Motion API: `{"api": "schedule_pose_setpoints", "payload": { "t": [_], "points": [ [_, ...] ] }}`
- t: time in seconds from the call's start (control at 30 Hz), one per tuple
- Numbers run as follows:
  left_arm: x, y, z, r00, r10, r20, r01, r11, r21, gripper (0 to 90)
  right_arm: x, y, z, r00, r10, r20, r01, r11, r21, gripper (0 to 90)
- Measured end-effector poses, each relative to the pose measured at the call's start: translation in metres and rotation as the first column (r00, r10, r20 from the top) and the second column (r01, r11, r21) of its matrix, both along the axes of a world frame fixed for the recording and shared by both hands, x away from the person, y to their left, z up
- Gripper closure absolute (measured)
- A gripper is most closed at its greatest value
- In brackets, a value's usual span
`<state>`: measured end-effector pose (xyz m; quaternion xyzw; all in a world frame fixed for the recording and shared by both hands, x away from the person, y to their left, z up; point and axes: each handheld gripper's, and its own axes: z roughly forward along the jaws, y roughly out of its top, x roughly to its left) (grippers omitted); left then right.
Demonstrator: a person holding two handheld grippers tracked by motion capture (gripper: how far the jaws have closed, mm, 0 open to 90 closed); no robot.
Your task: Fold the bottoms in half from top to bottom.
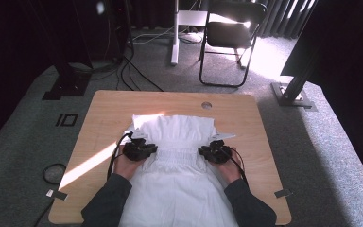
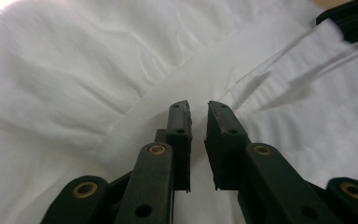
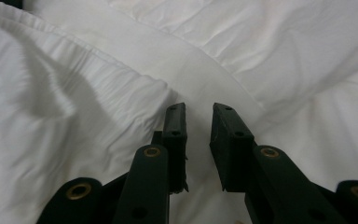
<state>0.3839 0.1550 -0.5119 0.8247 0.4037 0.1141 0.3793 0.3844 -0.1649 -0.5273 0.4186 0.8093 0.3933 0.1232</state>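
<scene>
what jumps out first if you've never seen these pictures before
A white garment covers the middle of the wooden table, running off its near edge. The left gripper and the right gripper sit on either side of its gathered waist; in each gripper view the black jaws stand a narrow gap apart over a fold of the cloth. Beyond the table, a black folding chair stands in a bright patch of sunlight.

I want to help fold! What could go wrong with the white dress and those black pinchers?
1. Both the left gripper and right gripper sit at the white dress's gathered waist; their jaws stand slightly apart over the cloth, so they might slip off or pinch only one layer.
2. The skirt hangs over the table's near edge, so an uneven pull could drag it off.
</scene>
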Motion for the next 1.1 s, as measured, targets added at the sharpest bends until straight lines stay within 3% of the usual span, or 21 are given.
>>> {"api": "schedule_pose_setpoints", "payload": {
  "t": [0.03,0.1,0.17,0.27,0.37,0.4,0.43,0.47,0.6,0.67,0.8,0.83,0.87,0.9,0.97,1.03,1.1],
  "points": [
    [0.000,0.000,0.000,1.0000,0.000,0.000,0.000,1.0000,0.000,81.4,0.000,0.000,0.000,1.0000,0.000,0.000,0.000,1.000,0.000,75.3],
    [0.010,-0.009,-0.015,0.9991,-0.005,-0.043,0.007,0.9992,0.040,81.6,0.010,0.008,-0.010,0.9993,0.024,-0.030,-0.024,1.000,-0.008,75.1],
    [0.010,-0.011,-0.018,0.9992,-0.003,-0.041,0.004,0.9991,0.042,81.6,0.010,0.011,-0.012,0.9987,0.038,-0.033,-0.039,0.999,-0.011,73.9],
    [0.000,-0.010,-0.013,0.9997,-0.019,-0.015,0.020,0.9997,0.017,79.9,0.003,0.011,-0.007,0.9977,0.065,-0.018,-0.065,0.998,0.018,70.0],
    [-0.017,-0.009,-0.008,0.9975,-0.071,0.005,0.071,0.9972,-0.024,77.6,-0.010,0.014,0.002,0.9933,0.112,0.027,-0.113,0.994,0.006,65.7],
    [-0.021,-0.009,-0.008,0.9965,-0.083,0.004,0.083,0.9957,-0.040,76.3,-0.018,0.017,0.005,0.9877,0.149,0.046,-0.149,0.989,-0.002,64.1],
    [-0.021,-0.009,-0.008,0.9965,-0.083,0.004,0.083,0.9957,-0.040,75.6,-0.018,0.017,0.005,0.9877,0.149,0.046,-0.149,0.989,-0.002,64.1],
    [-0.030,-0.006,-0.009,0.9925,-0.122,-0.011,0.120,0.9881,-0.095,75.5,-0.029,0.020,0.010,0.9784,0.195,0.068,-0.195,0.981,-0.007,62.5],
    [-0.044,-0.002,-0.015,0.9833,-0.174,-0.052,0.165,0.9758,-0.144,74.3,-0.047,0.022,0.017,0.9593,0.270,0.083,-0.269,0.963,-0.022,61.3],
    [-0.050,0.000,-0.018,0.9758,-0.208,-0.067,0.195,0.9669,-0.165,73.7,-0.052,0.020,0.022,0.9577,0.264,0.116,-0.261,0.965,-0.035,61.4],
    [-0.062,-0.003,-0.025,0.9569,-0.278,-0.085,0.261,0.9502,-0.171,73.7,-0.040,0.014,0.027,0.9762,0.169,0.137,-0.166,0.986,-0.030,63.6],
    [-0.062,-0.003,-0.025,0.9569,-0.278,-0.085,0.261,0.9502,-0.171,73.7,-0.036,0.013,0.026,0.9795,0.152,0.132,-0.150,0.988,-0.024,64.1],
    [-0.069,-0.005,-0.026,0.9433,-0.322,-0.079,0.307,0.9377,-0.163,73.7,-0.028,0.014,0.023,0.9844,0.135,0.113,-0.135,0.991,-0.006,64.4],
    [-0.071,-0.005,-0.026,0.9398,-0.333,-0.076,0.319,0.9347,-0.157,73.6,-0.025,0.015,0.021,0.9858,0.136,0.098,-0.136,0.991,-0.002,64.5],
    [-0.073,-0.003,-0.024,0.9375,-0.340,-0.074,0.326,0.9320,-0.159,73.6,-0.023,0.021,0.015,0.9851,0.158,0.068,-0.159,0.987,-0.001,64.6],
    [-0.074,-0.002,-0.024,0.9386,-0.337,-0.074,0.322,0.9324,-0.165,73.2,-0.031,0.029,0.011,0.9756,0.216,0.042,-0.215,0.976,-0.019,64.6],
    [-0.075,0.002,-0.021,0.9408,-0.332,-0.068,0.317,0.9335,-0.167,71.9,-0.044,0.037,0.008,0.9591,0.282,0.022,-0.282,0.959,-0.017,68.2]
  ]
}}
